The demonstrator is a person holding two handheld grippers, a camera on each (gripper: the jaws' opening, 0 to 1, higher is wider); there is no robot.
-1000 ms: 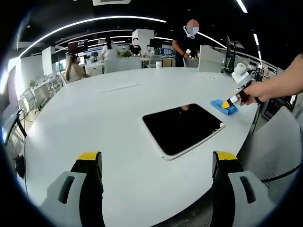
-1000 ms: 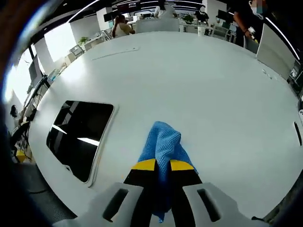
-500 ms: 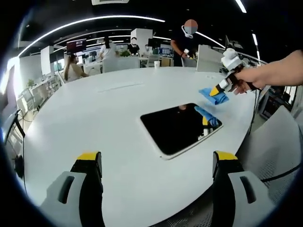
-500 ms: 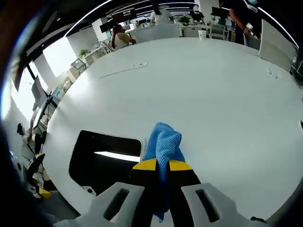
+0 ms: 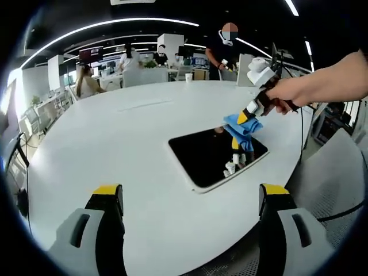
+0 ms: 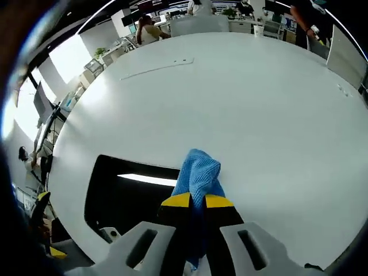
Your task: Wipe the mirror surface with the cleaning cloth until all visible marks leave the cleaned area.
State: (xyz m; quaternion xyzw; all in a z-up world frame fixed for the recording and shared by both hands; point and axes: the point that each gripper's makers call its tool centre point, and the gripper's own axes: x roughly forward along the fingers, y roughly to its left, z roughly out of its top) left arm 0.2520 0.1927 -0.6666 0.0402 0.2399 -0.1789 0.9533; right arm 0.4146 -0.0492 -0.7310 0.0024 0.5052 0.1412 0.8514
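A dark rectangular mirror (image 5: 215, 155) with a pale frame lies flat on the white table (image 5: 115, 149). My right gripper (image 5: 244, 117), held by a hand at the right, hangs over the mirror's far right corner, shut on a blue cleaning cloth (image 5: 241, 125). The mirror reflects the cloth and the gripper. In the right gripper view the cloth (image 6: 196, 175) sticks out from my shut gripper (image 6: 197, 200), over the mirror's (image 6: 123, 198) right edge. My left gripper (image 5: 190, 192) stands open near the table's front edge, short of the mirror, nothing between its fingers.
The round white table spreads wide on every side of the mirror. A paper cup (image 5: 192, 79) stands at its far edge. Several people (image 5: 87, 85) sit or stand among desks beyond it. A grey chair (image 5: 336, 172) is at the right.
My right gripper has carried the blue cloth from the table right of the mirror, lifting it and moving left over the mirror's far right corner. The left gripper has held still.
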